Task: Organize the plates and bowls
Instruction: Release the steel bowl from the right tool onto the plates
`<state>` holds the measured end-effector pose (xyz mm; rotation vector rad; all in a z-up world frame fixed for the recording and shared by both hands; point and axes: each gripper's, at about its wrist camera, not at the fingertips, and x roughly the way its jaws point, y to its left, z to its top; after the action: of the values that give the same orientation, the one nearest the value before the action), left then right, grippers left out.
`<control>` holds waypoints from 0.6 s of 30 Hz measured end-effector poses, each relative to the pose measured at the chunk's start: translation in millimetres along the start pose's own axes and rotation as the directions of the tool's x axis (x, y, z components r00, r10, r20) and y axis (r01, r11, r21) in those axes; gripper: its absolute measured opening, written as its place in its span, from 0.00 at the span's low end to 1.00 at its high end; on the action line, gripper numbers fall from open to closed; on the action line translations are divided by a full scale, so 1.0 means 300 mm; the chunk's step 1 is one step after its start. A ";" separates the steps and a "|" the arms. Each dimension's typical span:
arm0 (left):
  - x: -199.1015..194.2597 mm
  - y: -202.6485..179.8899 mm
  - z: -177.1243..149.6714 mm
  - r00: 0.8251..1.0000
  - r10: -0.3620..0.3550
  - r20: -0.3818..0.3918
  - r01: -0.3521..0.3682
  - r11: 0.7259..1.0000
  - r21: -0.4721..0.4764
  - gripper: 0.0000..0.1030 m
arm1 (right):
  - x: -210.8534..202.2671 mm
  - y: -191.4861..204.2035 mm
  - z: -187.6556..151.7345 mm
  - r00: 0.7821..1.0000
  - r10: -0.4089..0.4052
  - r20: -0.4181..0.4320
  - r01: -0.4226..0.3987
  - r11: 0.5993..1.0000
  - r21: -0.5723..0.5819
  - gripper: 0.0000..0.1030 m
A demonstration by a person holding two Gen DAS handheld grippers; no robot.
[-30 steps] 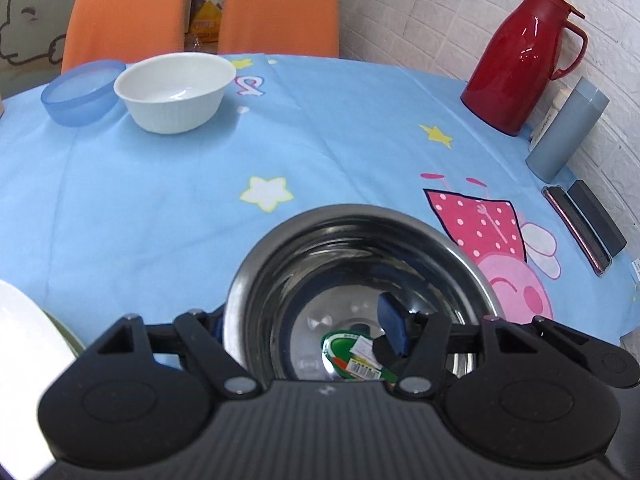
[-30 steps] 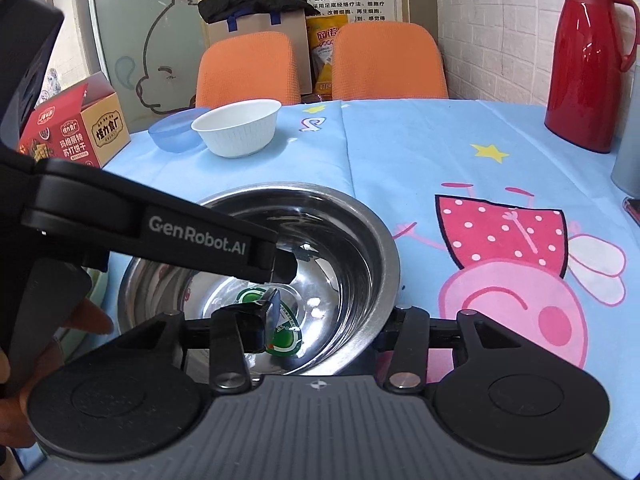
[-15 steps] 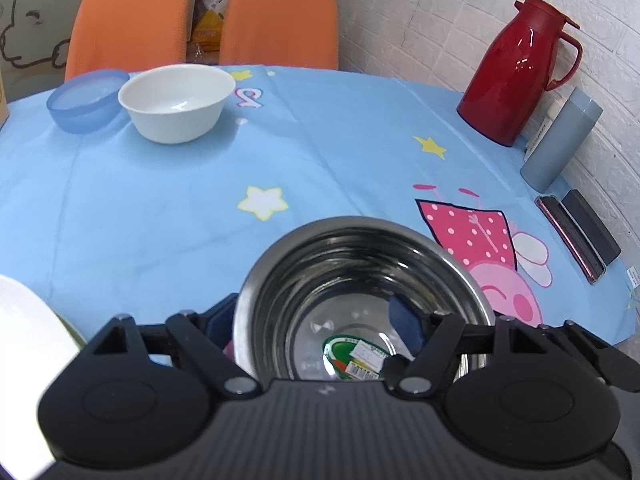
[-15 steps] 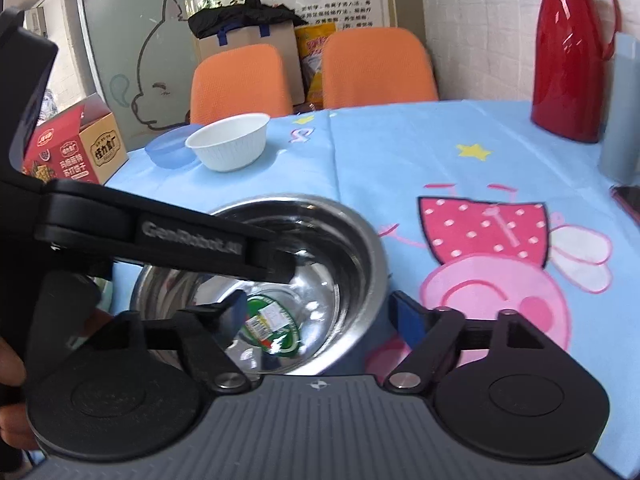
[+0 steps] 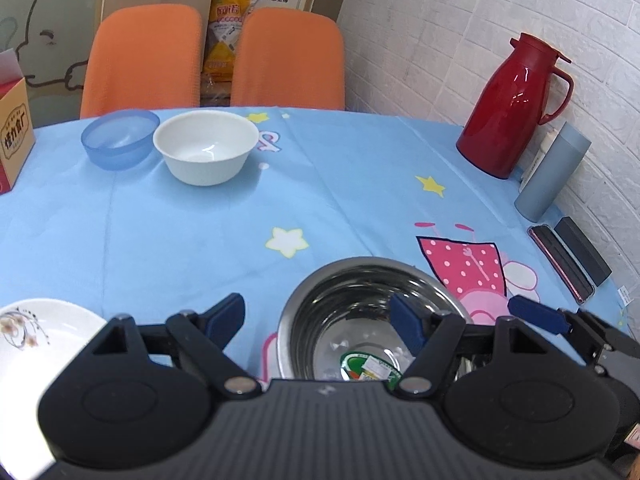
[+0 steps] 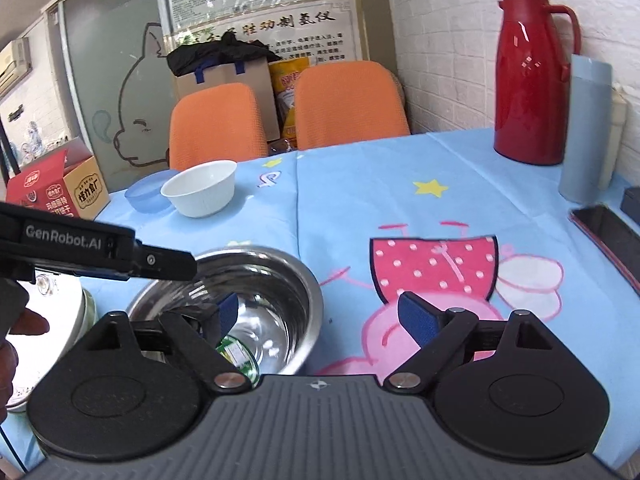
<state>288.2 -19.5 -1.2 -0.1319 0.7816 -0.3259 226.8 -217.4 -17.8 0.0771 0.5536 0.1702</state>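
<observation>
A steel bowl (image 5: 352,292) with a green sticker inside sits on the blue tablecloth near the front edge. My left gripper (image 5: 316,320) hangs open above the bowl's left rim, one finger outside it and one over the hollow, pressing on nothing. My right gripper (image 6: 322,318) is open wide over the right rim of the steel bowl (image 6: 280,280), also without contact. A white bowl (image 5: 206,152) and a blue plastic bowl (image 5: 118,140) stand side by side at the far left. A white flowered plate (image 5: 36,344) lies at the near left.
A red thermos jug (image 5: 508,108), a grey tumbler (image 5: 554,172) and flat black cases (image 5: 568,264) line the right wall side. A red carton (image 5: 12,136) stands at the far left. Two orange chairs (image 5: 144,60) are behind the table.
Both grippers let go of the steel bowl's rim, opened wide and lifted back from it. The bowl stays on the cloth.
</observation>
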 end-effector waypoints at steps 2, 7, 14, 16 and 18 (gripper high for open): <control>-0.007 0.021 0.011 1.000 0.007 -0.001 -0.007 1.000 -0.002 0.70 | 0.007 0.005 0.049 1.000 0.002 0.018 -0.001 0.998 -0.058 1.00; -0.028 0.135 0.096 0.999 0.026 0.034 -0.022 0.995 -0.094 0.70 | 0.059 0.004 0.209 0.997 0.047 0.063 -0.039 0.992 -0.119 1.00; 0.043 0.342 0.259 0.998 0.038 0.039 -0.024 0.949 -0.314 0.70 | 0.279 0.095 0.383 0.996 0.092 0.014 -0.086 0.967 -0.241 1.00; 0.086 0.373 0.288 0.997 0.075 0.015 -0.065 0.936 -0.346 0.70 | 0.347 0.125 0.408 0.994 0.108 -0.020 -0.110 0.958 -0.263 1.00; 0.140 0.405 0.307 0.996 0.083 -0.014 -0.082 0.921 -0.381 0.70 | 0.405 0.149 0.426 0.990 0.132 -0.047 -0.140 0.949 -0.281 1.00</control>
<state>410.5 80.6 6.9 -0.4657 0.8391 -0.0893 389.7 -154.8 33.3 -0.1678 0.5464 0.3847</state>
